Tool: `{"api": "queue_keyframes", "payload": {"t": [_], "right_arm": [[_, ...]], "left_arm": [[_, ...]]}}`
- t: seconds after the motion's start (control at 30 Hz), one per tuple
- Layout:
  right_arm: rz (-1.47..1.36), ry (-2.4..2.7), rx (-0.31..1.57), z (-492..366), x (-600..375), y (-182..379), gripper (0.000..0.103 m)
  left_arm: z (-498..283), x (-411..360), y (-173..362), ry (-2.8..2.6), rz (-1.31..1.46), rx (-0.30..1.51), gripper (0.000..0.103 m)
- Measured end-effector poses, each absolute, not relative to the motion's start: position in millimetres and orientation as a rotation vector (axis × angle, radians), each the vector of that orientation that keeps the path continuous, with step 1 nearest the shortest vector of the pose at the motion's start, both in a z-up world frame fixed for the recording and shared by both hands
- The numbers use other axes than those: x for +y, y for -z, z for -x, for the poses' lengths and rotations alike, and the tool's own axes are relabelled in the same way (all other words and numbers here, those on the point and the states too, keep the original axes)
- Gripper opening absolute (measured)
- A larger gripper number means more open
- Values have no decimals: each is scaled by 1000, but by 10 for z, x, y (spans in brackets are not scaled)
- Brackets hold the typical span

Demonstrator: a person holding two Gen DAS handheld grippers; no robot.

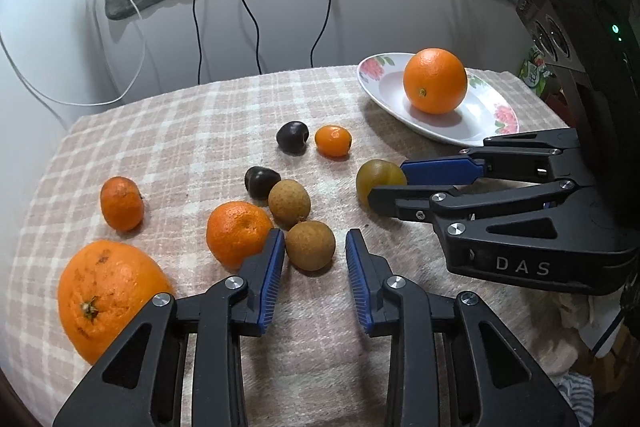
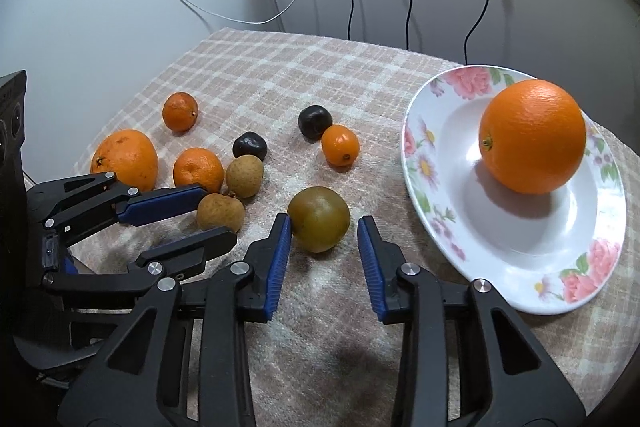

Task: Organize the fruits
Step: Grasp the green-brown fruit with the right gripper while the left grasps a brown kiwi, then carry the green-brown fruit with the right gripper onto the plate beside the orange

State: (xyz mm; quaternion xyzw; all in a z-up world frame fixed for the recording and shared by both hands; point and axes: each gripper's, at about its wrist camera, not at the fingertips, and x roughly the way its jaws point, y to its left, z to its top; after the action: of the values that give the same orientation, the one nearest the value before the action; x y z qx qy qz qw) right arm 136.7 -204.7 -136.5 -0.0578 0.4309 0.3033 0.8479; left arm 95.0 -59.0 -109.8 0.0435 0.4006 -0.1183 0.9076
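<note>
A large orange [image 1: 435, 80] [image 2: 532, 137] sits on a flowered white plate [image 1: 476, 123] [image 2: 520, 251] at the right. Loose fruit lies on the checked cloth. My left gripper [image 1: 315, 242] [image 2: 208, 217] is open around a brown longan [image 1: 310, 245] [image 2: 220, 213]; its left finger touches a mandarin [image 1: 238, 233] [image 2: 198, 169]. My right gripper [image 2: 324, 231] [image 1: 390, 183] is open around an olive-green plum [image 2: 319, 219] [image 1: 378, 179], its left pad touching it.
Also on the cloth are a second longan [image 1: 289, 203], two dark plums [image 1: 293, 136] [image 1: 261, 181], a kumquat [image 1: 333, 140], a small mandarin [image 1: 121, 203] and a big orange [image 1: 108, 297]. Cables hang on the wall behind. The cloth edge falls off at left and front.
</note>
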Motion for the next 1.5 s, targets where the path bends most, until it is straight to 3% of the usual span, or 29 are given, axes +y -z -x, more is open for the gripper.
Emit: {"api": "queue_keyframes", "payload": {"t": [0.37,1.5], "right_arm": [[121,-655,898,-1336,-2040,1357,27],[-25,-511,798,-1256,-3070,961,27]], "left_arm": [[-939,-545,1093,241,-61,829,24],[-1273,-1130,743,424,33,750,24]]}}
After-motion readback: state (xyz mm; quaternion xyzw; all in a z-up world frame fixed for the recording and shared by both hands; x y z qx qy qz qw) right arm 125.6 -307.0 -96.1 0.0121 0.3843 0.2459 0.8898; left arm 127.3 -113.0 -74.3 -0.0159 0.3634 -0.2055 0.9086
